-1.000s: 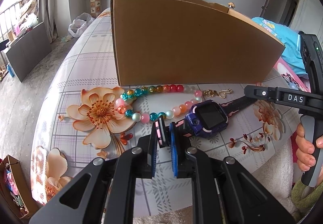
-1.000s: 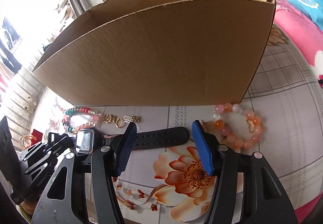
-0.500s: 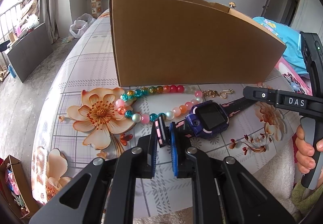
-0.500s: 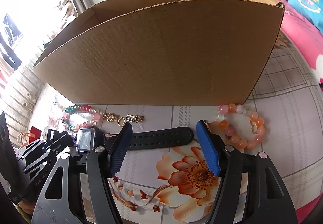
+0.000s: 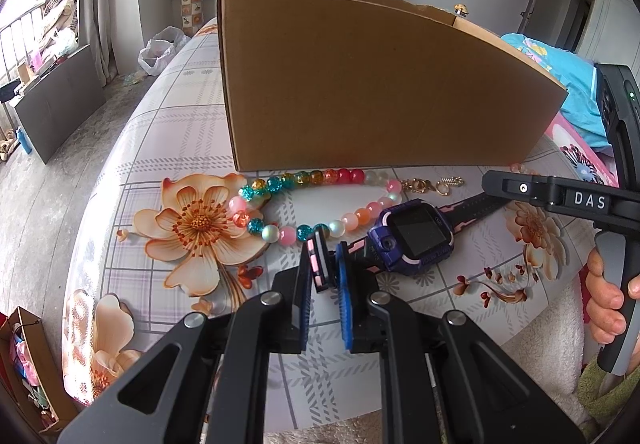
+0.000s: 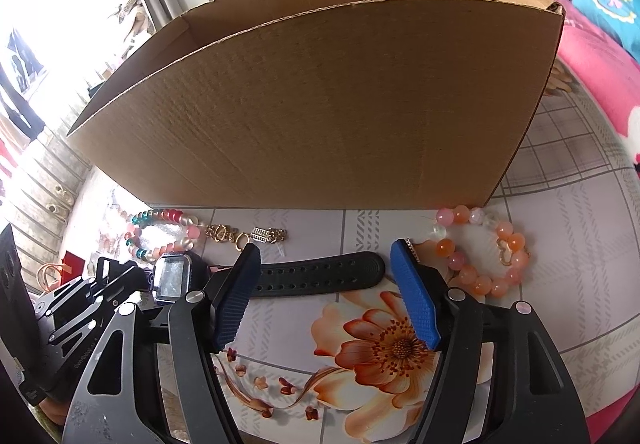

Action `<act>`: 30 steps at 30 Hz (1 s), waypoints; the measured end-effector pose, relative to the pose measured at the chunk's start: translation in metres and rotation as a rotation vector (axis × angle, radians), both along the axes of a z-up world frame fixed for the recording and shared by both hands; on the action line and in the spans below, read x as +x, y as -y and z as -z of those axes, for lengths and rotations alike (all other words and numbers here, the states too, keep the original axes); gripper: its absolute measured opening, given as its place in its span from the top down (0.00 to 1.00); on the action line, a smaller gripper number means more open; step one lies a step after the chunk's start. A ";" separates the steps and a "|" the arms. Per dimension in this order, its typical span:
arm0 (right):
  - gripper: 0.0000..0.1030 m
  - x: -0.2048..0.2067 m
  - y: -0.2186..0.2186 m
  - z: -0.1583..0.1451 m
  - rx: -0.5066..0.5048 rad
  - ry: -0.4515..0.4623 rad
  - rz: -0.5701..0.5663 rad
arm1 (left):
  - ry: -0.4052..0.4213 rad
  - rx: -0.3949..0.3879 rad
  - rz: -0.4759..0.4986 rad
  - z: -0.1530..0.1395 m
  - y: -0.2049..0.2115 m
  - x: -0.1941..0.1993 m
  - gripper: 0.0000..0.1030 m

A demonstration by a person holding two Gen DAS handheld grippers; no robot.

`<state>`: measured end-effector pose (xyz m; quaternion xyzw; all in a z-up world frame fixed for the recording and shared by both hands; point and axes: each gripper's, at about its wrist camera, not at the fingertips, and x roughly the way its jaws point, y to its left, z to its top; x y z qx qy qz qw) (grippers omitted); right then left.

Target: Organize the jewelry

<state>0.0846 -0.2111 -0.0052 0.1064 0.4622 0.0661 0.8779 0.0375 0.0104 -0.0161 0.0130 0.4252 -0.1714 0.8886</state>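
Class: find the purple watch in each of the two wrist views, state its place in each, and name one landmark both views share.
Left wrist view: the purple watch lies right of centre, one strap end clamped in the left gripper.
Right wrist view: the watch sits at lower left, its black strap running between the open right gripper fingers.
Shared landmark: the cardboard box behind it.

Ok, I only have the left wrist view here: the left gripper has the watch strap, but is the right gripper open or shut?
Observer: Open. The right gripper's jaws have just been opening; the black strap lies between them, not pinched.
Operator: Any jewelry beyond it?
Observer: An orange bead bracelet lies to its right, by the cardboard box's corner.
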 end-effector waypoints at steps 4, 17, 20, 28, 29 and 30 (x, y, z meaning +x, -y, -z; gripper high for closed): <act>0.37 0.001 0.005 -0.001 0.011 -0.008 0.009 | 0.000 0.000 0.000 0.000 0.000 0.000 0.89; 0.36 0.001 0.006 0.006 0.059 -0.016 -0.010 | 0.004 0.002 -0.002 -0.001 0.000 0.000 0.89; 0.36 0.002 0.016 0.008 0.166 -0.029 -0.017 | 0.004 0.003 -0.002 -0.001 0.000 0.000 0.89; 0.36 0.002 0.017 0.015 0.251 -0.033 -0.042 | 0.006 0.005 -0.002 -0.001 0.000 -0.001 0.89; 0.36 0.002 0.017 0.016 0.255 -0.032 -0.042 | 0.006 0.005 -0.002 -0.001 0.000 0.000 0.89; 0.36 0.001 0.015 0.011 0.259 -0.032 -0.043 | 0.006 0.006 -0.002 -0.001 0.000 0.000 0.89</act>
